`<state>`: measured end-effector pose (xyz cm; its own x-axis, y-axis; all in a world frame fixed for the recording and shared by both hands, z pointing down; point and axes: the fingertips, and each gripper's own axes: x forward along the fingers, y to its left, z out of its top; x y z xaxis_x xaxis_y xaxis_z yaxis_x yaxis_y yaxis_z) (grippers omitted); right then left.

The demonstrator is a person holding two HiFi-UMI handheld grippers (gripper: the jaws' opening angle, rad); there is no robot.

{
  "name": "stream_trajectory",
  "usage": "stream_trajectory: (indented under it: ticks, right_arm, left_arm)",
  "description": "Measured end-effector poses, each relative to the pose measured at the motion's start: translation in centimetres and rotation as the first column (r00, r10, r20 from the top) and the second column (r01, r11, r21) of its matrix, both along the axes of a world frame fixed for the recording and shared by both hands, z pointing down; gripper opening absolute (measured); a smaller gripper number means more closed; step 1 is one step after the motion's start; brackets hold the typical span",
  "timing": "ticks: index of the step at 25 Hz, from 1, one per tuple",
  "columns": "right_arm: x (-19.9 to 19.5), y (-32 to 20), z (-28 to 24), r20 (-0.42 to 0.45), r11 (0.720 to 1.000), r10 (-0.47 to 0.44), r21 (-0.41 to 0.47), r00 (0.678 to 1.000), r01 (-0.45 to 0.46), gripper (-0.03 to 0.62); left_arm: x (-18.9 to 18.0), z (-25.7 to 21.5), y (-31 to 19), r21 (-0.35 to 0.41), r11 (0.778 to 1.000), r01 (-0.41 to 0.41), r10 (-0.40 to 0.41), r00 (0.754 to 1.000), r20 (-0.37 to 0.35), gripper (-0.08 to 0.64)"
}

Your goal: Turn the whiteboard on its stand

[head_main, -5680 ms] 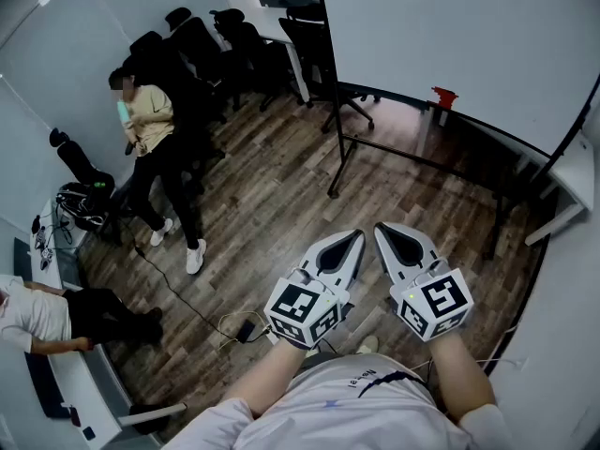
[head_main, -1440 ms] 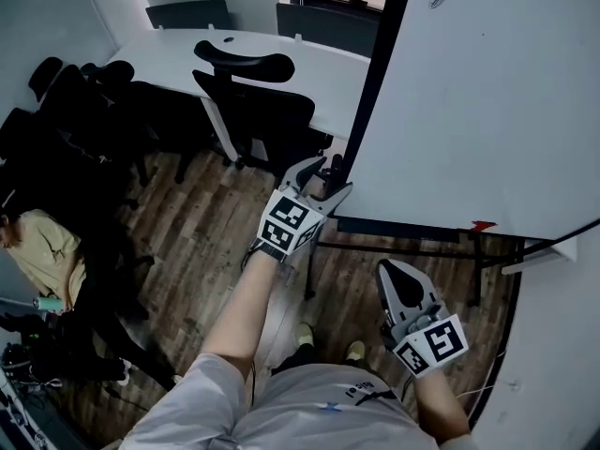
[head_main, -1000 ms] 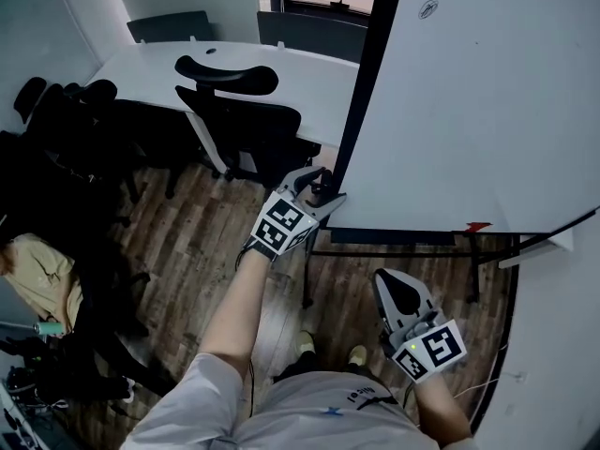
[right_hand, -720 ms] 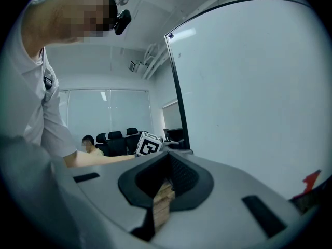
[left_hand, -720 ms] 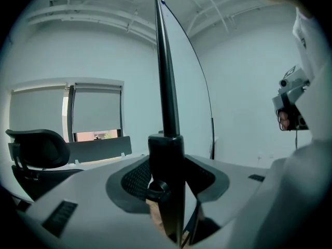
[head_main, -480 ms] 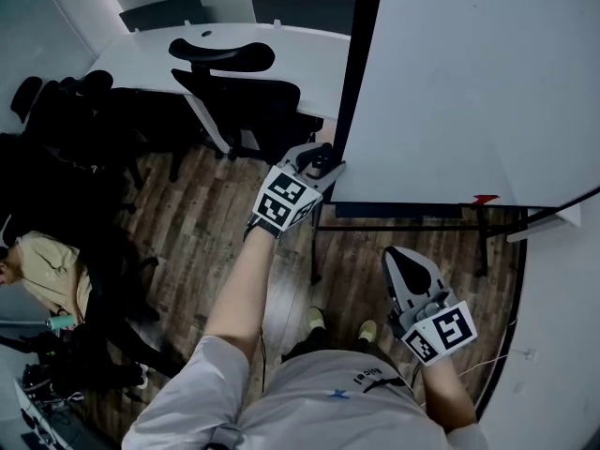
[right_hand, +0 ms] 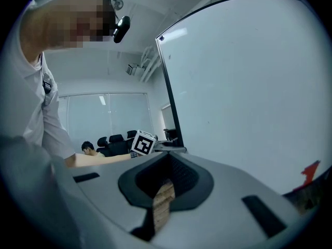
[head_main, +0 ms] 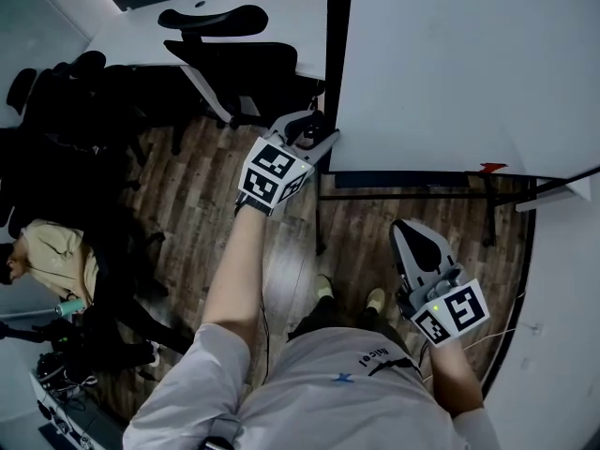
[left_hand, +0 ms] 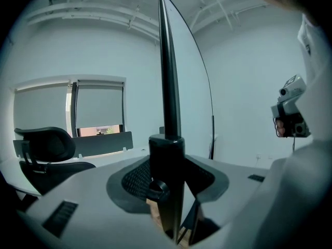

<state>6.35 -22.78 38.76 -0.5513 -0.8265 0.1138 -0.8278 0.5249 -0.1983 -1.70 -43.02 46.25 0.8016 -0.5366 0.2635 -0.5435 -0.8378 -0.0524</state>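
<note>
The whiteboard [head_main: 450, 64] fills the upper right of the head view, its black frame edge [head_main: 335, 64] running up the left side. My left gripper [head_main: 317, 139] is at the board's lower left corner. In the left gripper view that black edge [left_hand: 168, 87] stands upright between the jaws, and my left gripper [left_hand: 167, 191] is shut on it. My right gripper [head_main: 415, 232] hangs low beside my right hip, shut and holding nothing, a little short of the board. The right gripper view shows the white board face [right_hand: 244, 87] and, far off, the left gripper's marker cube [right_hand: 142, 143].
A red item [head_main: 489, 168] sits at the board's bottom edge above the stand's crossbar [head_main: 403, 195]. Black office chairs [head_main: 234, 59] and a white table [head_main: 234, 12] stand just left of the board. A person [head_main: 52, 251] sits at the far left. The floor is wood planks [head_main: 187, 214].
My left gripper's jaws have come together on the board's black edge at the lower corner. The head view has shifted, with the edge now nearly upright. The right gripper stays low.
</note>
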Motion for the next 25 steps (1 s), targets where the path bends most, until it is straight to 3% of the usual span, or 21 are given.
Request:
stream_trajectory:
  ticks: [14, 25]
  right_arm:
    - [0.6, 5.3, 0.7, 0.034, 0.994, -0.111, 0.0, 0.993, 0.111, 0.011]
    - [4.0, 13.1, 2.8, 0.053, 0.972, -0.233, -0.028, 0.971, 0.234, 0.011]
  left_arm:
    - [-2.6, 0.2, 7.5, -0.015, 0.996, 0.084, -0.083, 0.996, 0.005, 0.192]
    - [-4.0, 0.5, 13.4, -0.03, 0.982, 0.188, -0.188, 0.982, 0.004, 0.201]
